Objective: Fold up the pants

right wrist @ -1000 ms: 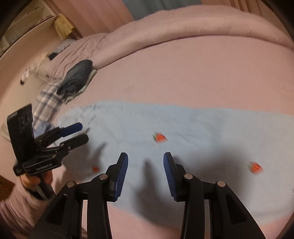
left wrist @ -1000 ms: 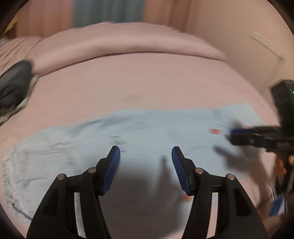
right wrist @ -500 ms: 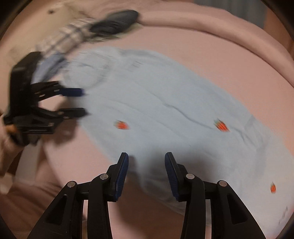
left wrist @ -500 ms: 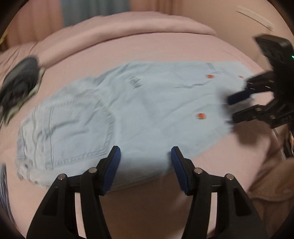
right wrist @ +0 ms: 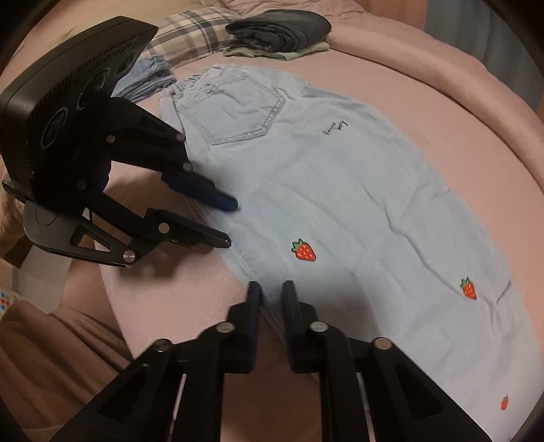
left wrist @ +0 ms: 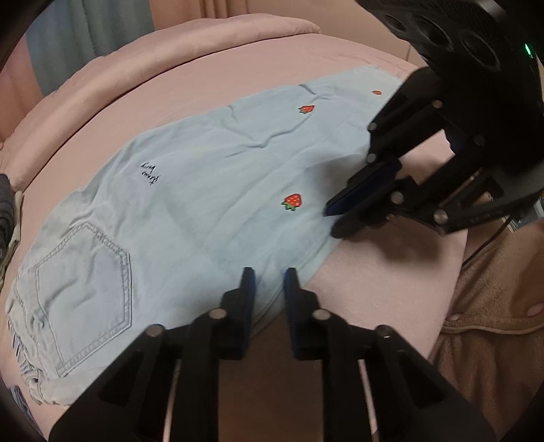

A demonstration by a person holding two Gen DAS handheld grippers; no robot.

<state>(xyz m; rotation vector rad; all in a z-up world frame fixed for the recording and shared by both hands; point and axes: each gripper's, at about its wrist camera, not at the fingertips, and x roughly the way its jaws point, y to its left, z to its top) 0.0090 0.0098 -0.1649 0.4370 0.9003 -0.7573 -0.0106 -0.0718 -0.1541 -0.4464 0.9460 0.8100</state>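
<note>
Light blue jeans (left wrist: pixel 190 204) with small red strawberries lie flat on a pink bed, folded lengthwise, back pocket up at the waist end; they also show in the right wrist view (right wrist: pixel 340 190). My left gripper (left wrist: pixel 268 277) has its jaws narrowed over the near edge of the jeans at mid-leg; it also shows in the right wrist view (right wrist: pixel 229 222). My right gripper (right wrist: pixel 271 289) has its jaws narrowed over the same near edge, further toward the leg ends; it also shows in the left wrist view (left wrist: pixel 335 217). Cloth sits between both pairs of fingers.
A stack of folded dark clothes (right wrist: pixel 282 27) and a plaid cloth (right wrist: pixel 190 34) lie beyond the waist end. A rolled pink duvet (left wrist: pixel 142 68) runs along the far side. The bed edge (left wrist: pixel 391 272) is just below the grippers, with the person's pink sleeve (left wrist: pixel 493 323) beside it.
Both grippers came down to the near edge of the jeans and their jaws closed from wide open to narrow. The two grippers are now closer together.
</note>
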